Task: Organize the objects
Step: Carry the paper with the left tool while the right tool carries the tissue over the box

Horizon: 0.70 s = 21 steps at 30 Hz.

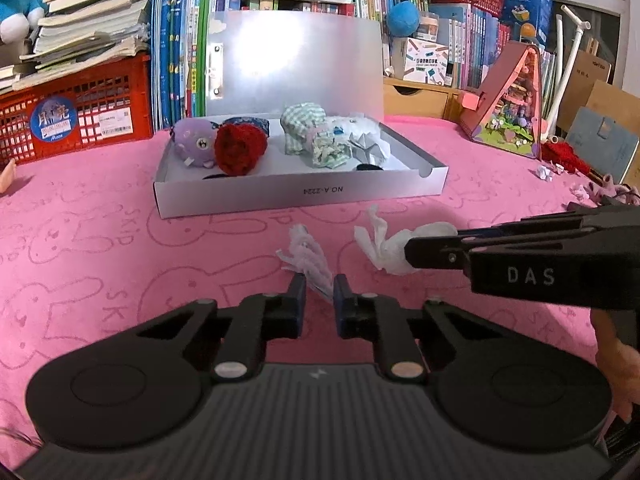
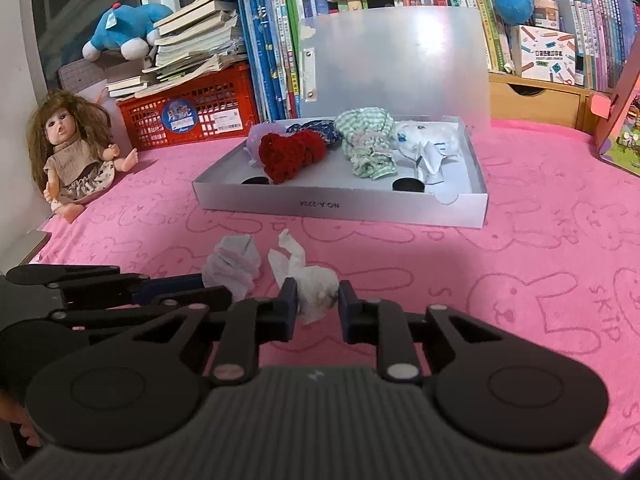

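Note:
An open white box (image 1: 300,196) (image 2: 340,210) stands on the pink cloth with its lid up. It holds a purple plush toy (image 1: 194,144), a red knitted piece (image 1: 240,148) (image 2: 290,154), a green checked cloth bundle (image 1: 304,128) (image 2: 366,142) and white crumpled items (image 1: 366,140) (image 2: 424,144). My left gripper (image 1: 319,290) is shut on a pale crumpled paper wad (image 1: 306,256) (image 2: 232,266) in front of the box. My right gripper (image 2: 318,300), which also shows in the left wrist view (image 1: 416,252), is shut on a white crumpled tissue (image 2: 312,284) (image 1: 384,248) beside it.
A red crate (image 1: 80,116) (image 2: 188,108) with stacked books stands at the back left, and upright books line the back. A doll (image 2: 72,148) sits at the left. A pink triangular toy house (image 1: 516,104) and small scraps (image 1: 546,172) lie at the right.

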Each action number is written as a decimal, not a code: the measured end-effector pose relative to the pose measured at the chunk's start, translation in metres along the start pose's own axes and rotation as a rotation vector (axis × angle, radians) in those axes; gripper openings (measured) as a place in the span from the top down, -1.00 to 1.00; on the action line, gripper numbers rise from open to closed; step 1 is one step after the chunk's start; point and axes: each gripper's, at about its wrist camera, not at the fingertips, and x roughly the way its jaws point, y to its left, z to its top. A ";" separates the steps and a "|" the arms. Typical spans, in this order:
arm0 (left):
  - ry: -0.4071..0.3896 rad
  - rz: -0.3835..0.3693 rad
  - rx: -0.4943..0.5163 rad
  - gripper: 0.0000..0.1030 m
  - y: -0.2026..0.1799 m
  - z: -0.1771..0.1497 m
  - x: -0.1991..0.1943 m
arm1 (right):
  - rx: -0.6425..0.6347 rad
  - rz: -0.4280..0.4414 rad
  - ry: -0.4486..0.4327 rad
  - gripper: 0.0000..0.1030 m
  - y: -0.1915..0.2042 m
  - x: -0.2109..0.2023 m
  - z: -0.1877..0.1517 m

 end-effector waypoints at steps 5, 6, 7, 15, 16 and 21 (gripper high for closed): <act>-0.022 0.015 -0.010 0.79 0.003 0.008 -0.002 | 0.014 -0.018 -0.018 0.51 -0.006 -0.001 0.009; -0.027 0.019 -0.012 0.79 0.003 0.009 -0.002 | 0.014 -0.020 -0.021 0.51 -0.007 -0.002 0.010; -0.031 0.024 -0.014 0.79 0.004 0.011 -0.002 | 0.013 -0.023 -0.024 0.51 -0.008 -0.002 0.010; -0.017 0.043 0.012 0.67 0.001 0.011 0.002 | 0.001 -0.037 -0.021 0.51 -0.008 -0.001 0.010; -0.013 0.050 0.024 0.46 -0.001 0.010 0.003 | -0.002 -0.040 -0.020 0.51 -0.008 -0.001 0.010; -0.039 0.089 0.042 -0.07 -0.004 0.008 0.008 | 0.005 -0.046 -0.016 0.50 -0.011 0.000 0.009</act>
